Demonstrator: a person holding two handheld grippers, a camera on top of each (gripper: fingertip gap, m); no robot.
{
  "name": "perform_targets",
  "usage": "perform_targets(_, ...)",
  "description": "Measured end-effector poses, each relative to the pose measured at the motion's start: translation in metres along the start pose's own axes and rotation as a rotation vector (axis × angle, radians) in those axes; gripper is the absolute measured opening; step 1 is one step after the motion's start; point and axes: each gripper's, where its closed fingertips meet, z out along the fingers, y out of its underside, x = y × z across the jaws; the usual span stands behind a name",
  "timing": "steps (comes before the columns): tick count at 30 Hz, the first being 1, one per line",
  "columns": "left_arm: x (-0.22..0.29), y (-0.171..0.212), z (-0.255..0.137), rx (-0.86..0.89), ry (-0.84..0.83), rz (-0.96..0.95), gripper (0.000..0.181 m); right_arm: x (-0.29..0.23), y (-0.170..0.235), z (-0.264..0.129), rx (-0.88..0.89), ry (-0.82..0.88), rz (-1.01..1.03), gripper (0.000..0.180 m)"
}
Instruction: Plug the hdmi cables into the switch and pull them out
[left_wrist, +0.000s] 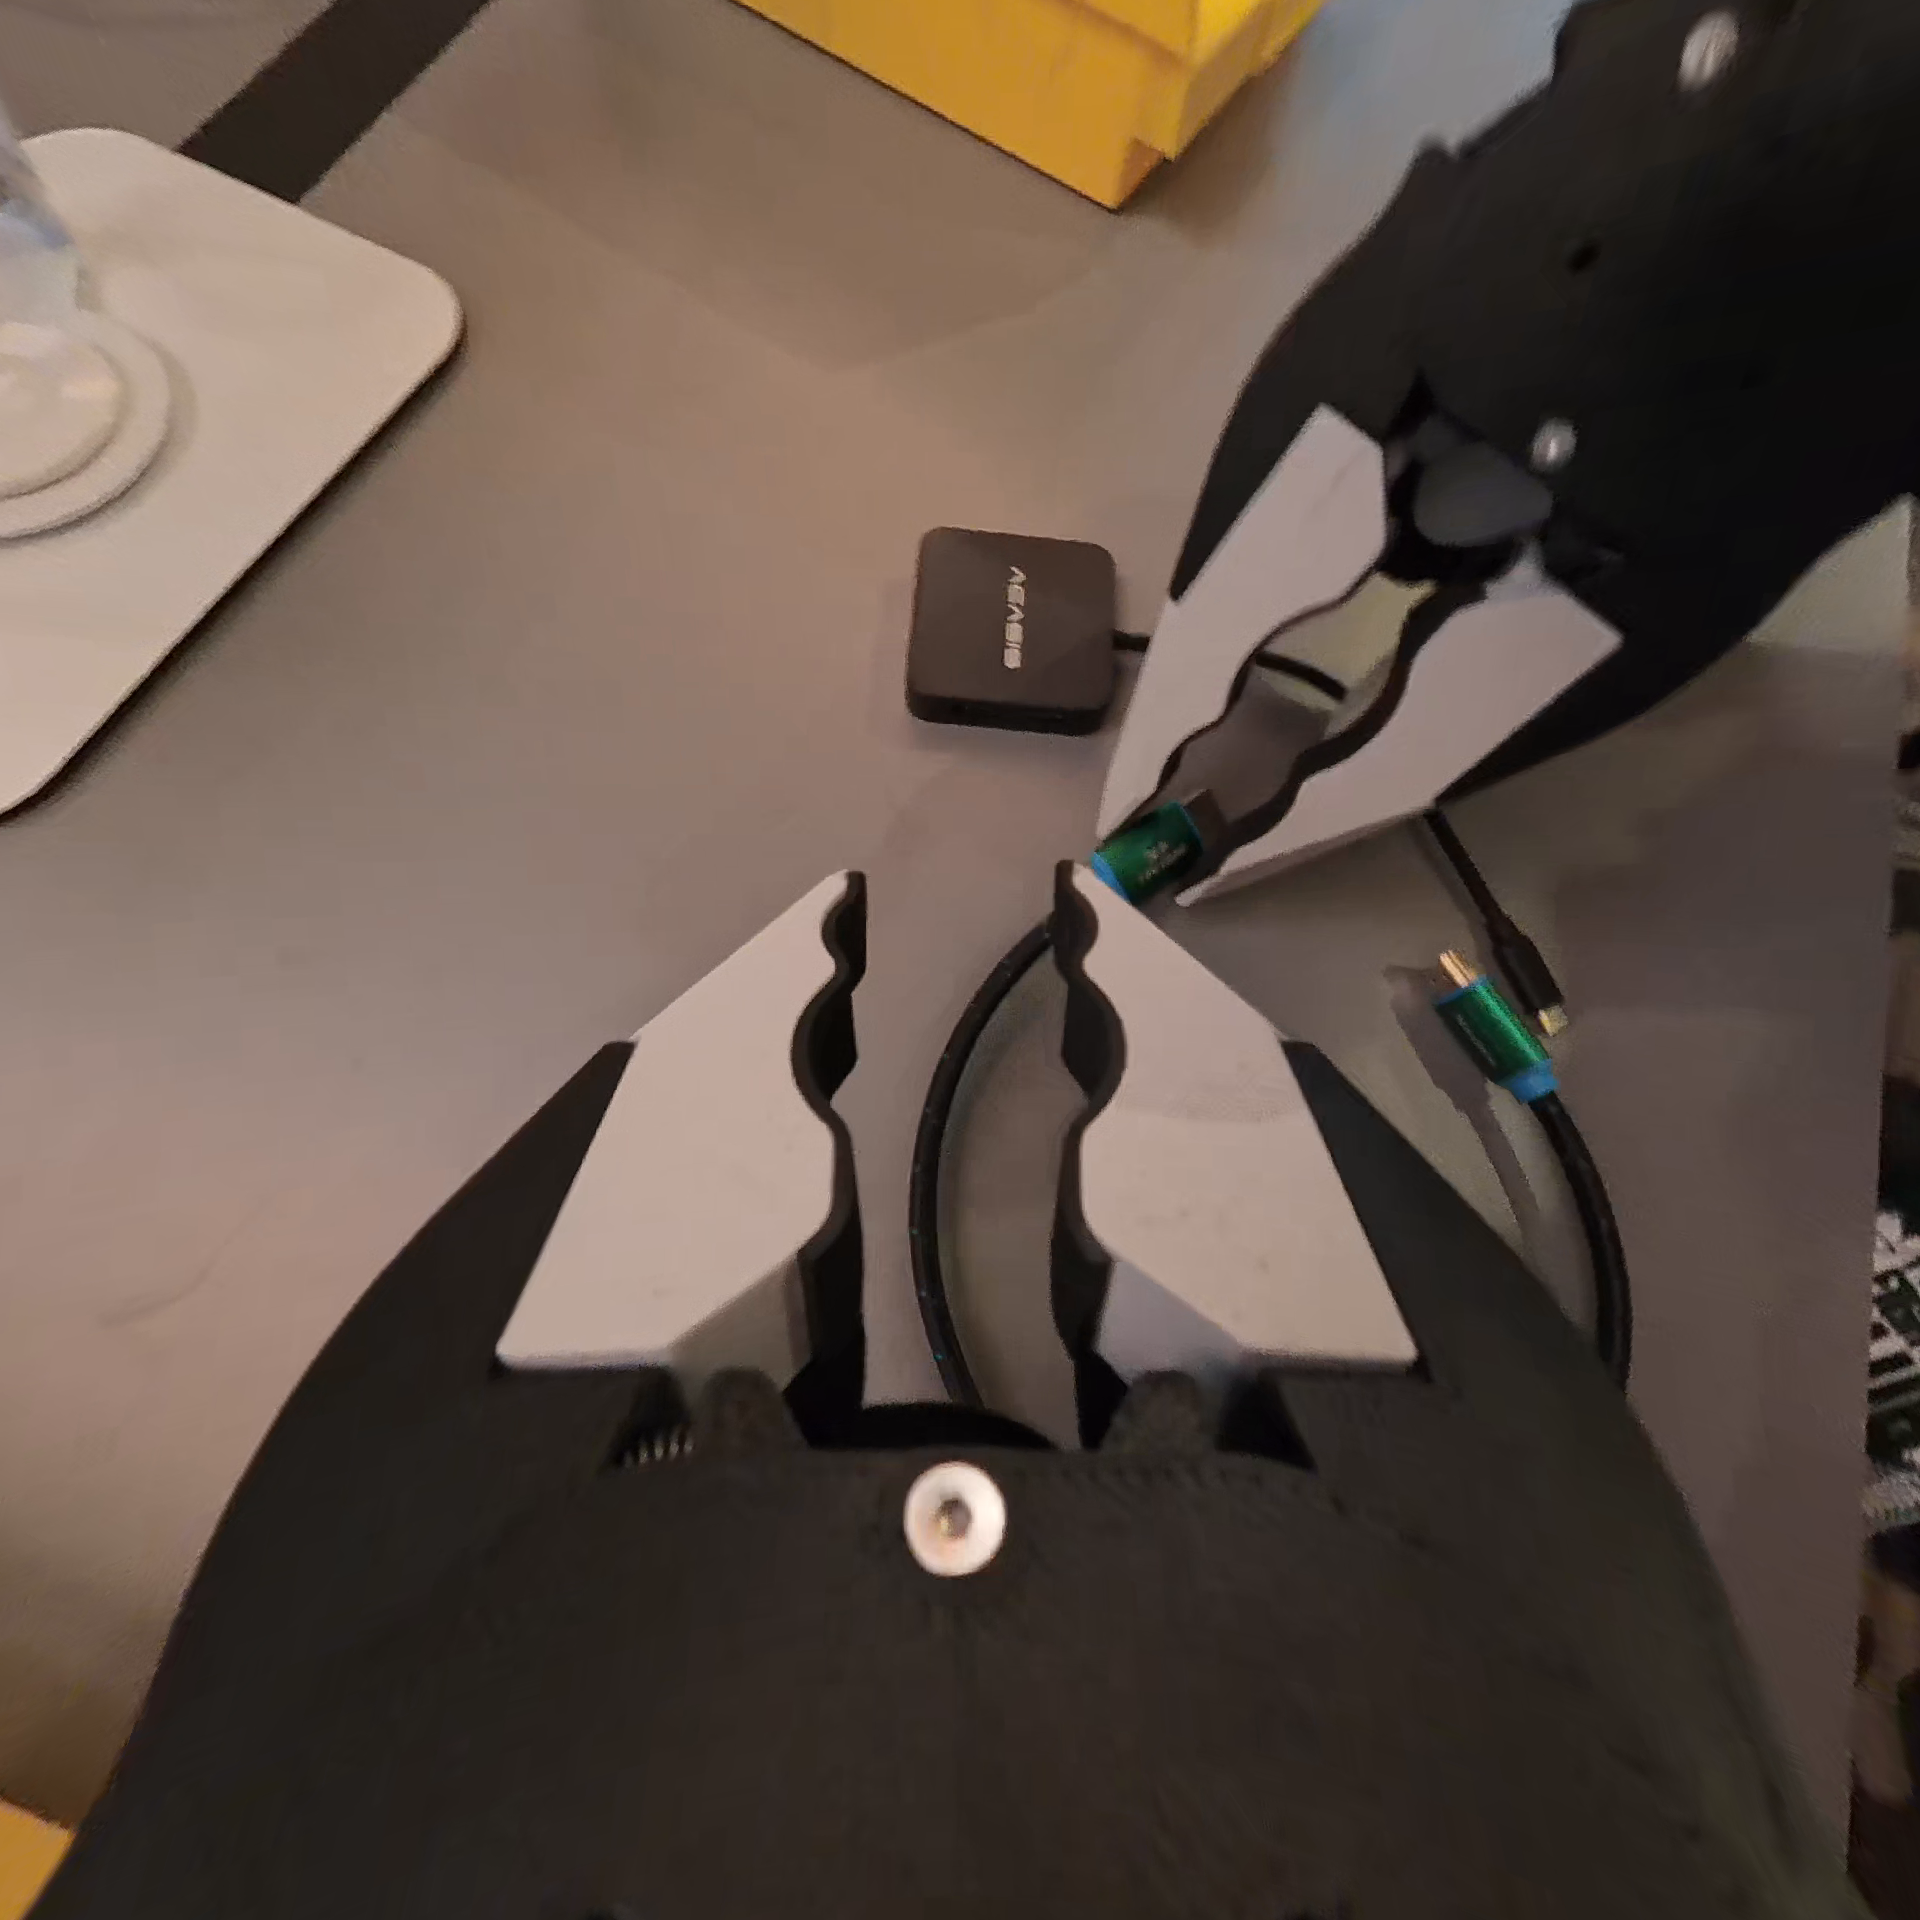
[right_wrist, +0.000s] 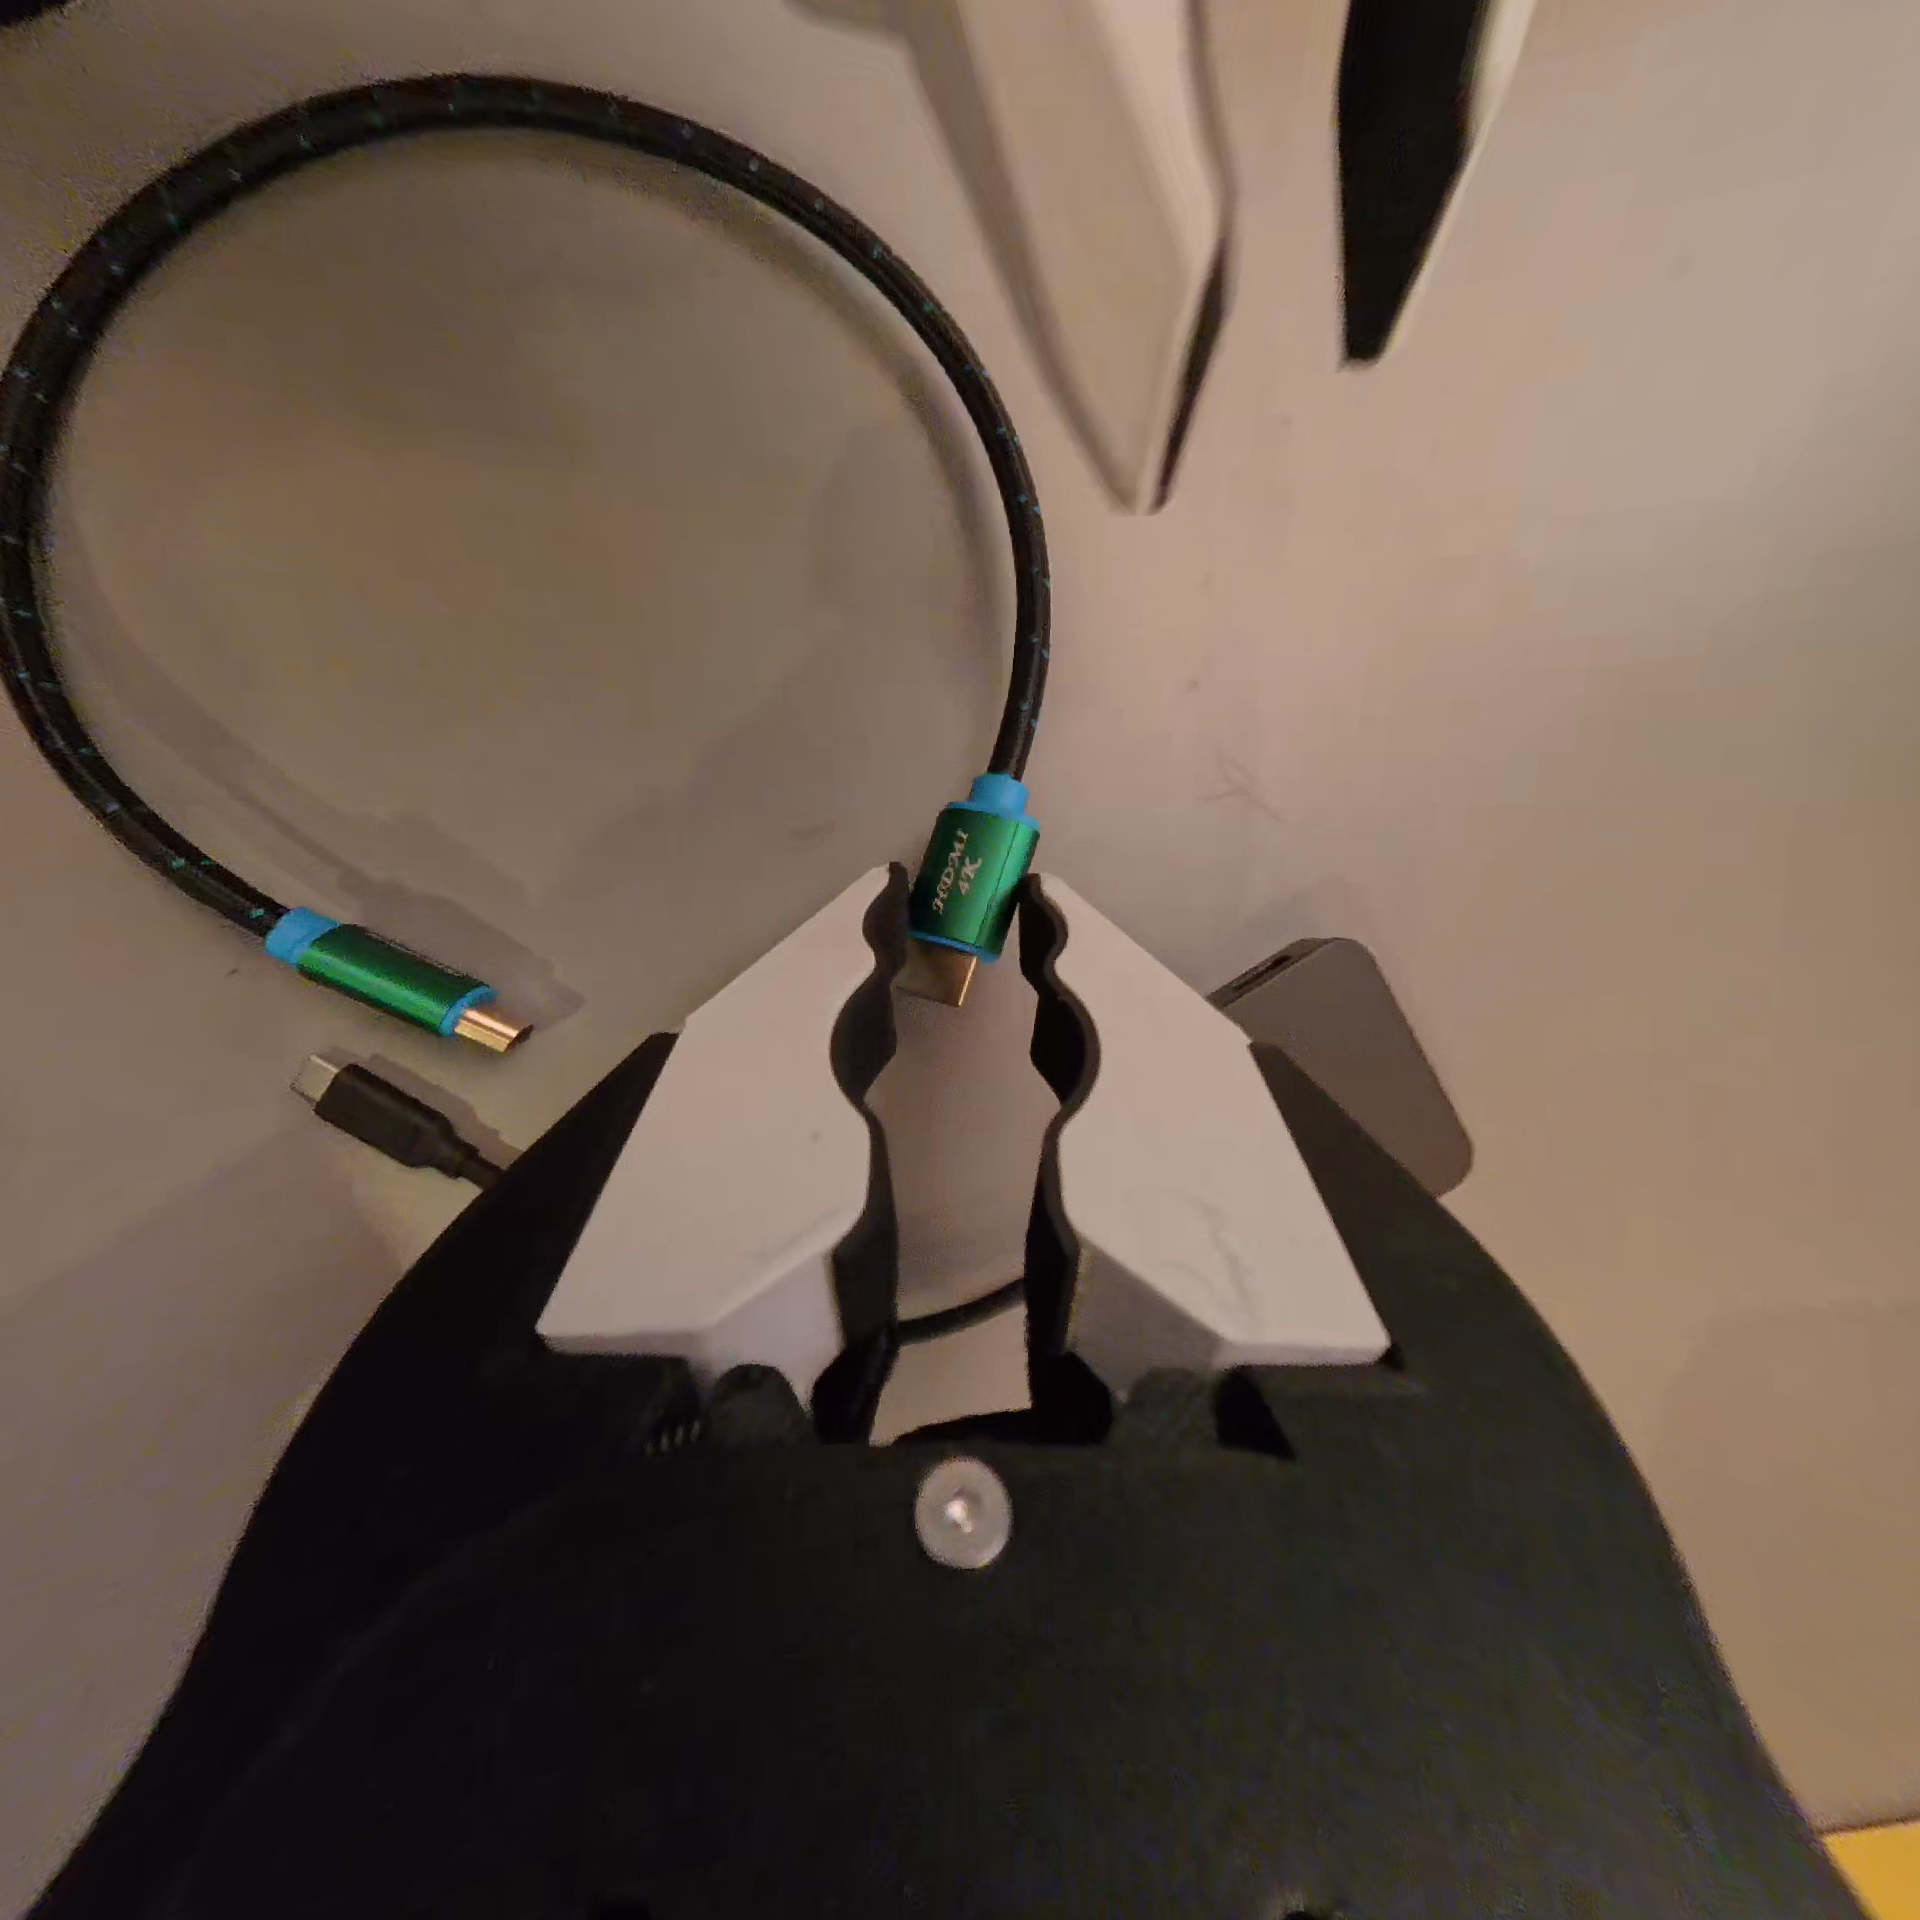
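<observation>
Surface (left_wrist: 665, 436): grey, HDMI switch (left_wrist: 1010, 632) flat on it.
R tool (right_wrist: 956, 883): clamped on green HDMI plug (right_wrist: 968, 883).
L tool (left_wrist: 958, 894): apart, holding nothing, over braided cable (left_wrist: 935, 1143).

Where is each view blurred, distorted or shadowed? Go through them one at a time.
Left wrist view: motion blur softens the right gripper and the frame edges; wide-angle stretch enlarges the left gripper; the switch stays fairly sharp. Right wrist view: the held HDMI plug is crisp, the other gripper's fingers smear at top, and the braided cable casts soft shadows.
</observation>
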Motion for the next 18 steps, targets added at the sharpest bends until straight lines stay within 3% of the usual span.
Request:
perform_targets(6,0.025,0.015,0.009,-0.070,0.047,0.306,0.044,0.002,-0.016,-0.017,0.098,0.023,-0.107,0.018)
perform_targets(8,0.026,0.017,0.011,-0.083,0.022,0.382,0.039,0.000,-0.020,-0.020,0.113,0.008,-0.135,0.018)
perform_targets(12,0.024,0.033,0.021,-0.161,0.002,0.439,0.009,-0.002,-0.027,-0.025,0.141,-0.001,-0.176,0.018)
perform_targets(16,0.022,0.039,0.024,-0.199,0.012,0.403,0.005,0.005,-0.026,-0.023,0.126,0.053,-0.217,0.017)
perform_targets(17,0.019,0.041,0.024,-0.216,0.004,0.382,0.004,0.011,-0.027,-0.024,0.122,0.095,-0.224,0.022)
perform_targets(18,0.014,0.042,0.023,-0.231,-0.014,0.345,0.004,0.017,-0.029,-0.026,0.117,0.145,-0.231,0.044)
